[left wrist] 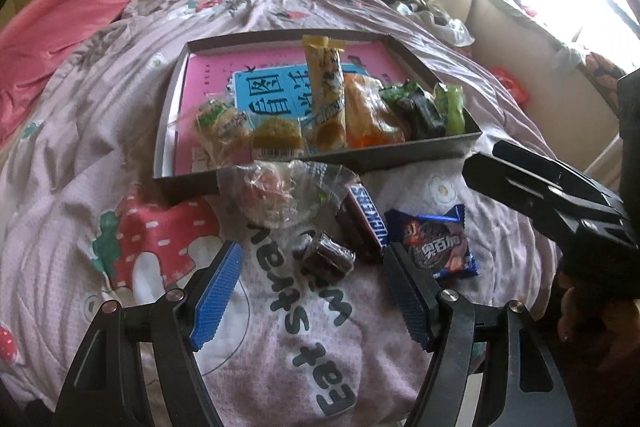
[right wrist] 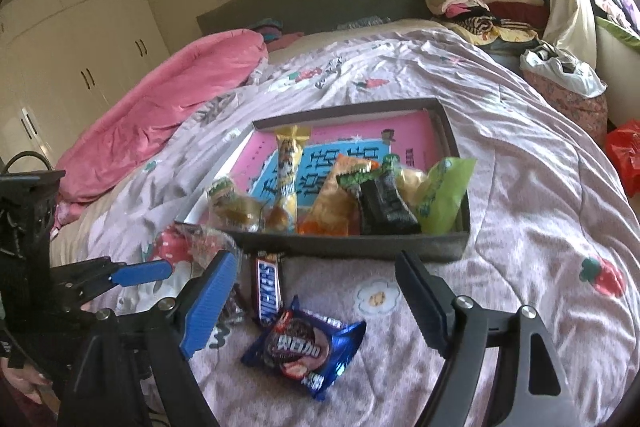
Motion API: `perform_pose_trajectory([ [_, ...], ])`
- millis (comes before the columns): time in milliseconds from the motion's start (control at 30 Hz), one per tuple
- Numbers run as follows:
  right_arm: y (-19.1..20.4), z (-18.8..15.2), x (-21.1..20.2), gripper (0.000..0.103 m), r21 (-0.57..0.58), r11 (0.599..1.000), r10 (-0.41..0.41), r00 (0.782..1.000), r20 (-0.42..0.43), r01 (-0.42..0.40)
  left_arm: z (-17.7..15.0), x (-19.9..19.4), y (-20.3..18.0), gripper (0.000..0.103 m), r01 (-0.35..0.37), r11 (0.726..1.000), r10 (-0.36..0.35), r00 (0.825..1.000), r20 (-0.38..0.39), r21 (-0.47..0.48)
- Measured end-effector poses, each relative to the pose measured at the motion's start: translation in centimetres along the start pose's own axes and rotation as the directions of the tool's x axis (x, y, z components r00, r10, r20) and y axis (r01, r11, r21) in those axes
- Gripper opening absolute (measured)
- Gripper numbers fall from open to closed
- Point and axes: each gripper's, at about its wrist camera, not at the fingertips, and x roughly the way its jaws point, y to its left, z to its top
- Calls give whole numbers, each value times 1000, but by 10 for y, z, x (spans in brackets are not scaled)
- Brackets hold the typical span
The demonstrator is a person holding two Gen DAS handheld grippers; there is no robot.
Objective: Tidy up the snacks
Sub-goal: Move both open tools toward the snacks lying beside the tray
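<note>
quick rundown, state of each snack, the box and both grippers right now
box: lidless on the bed, several snacks inside
Snickers bar: outside the box, on the blanket
blue cookie pack: sealed, on the blanket, outside the box
dark wrapped candy: on the blanket, between the left fingers, untouched
clear wrapped snack: leaning on the box's near wall
left gripper: open, empty
right gripper: open, empty, over the cookie pack
</note>
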Motion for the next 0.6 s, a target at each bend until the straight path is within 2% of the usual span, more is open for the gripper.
perform_pose_trajectory([
  [333,0,-23,4,81,27,999,-23,996,-88,26,-8,12,2,75,4,1000,-4,1000,-8,31],
  [600,10,-39,18,81,3,1000,-27,984,-177,28,-9,12,5,75,7,998,-7,1000,0,60],
])
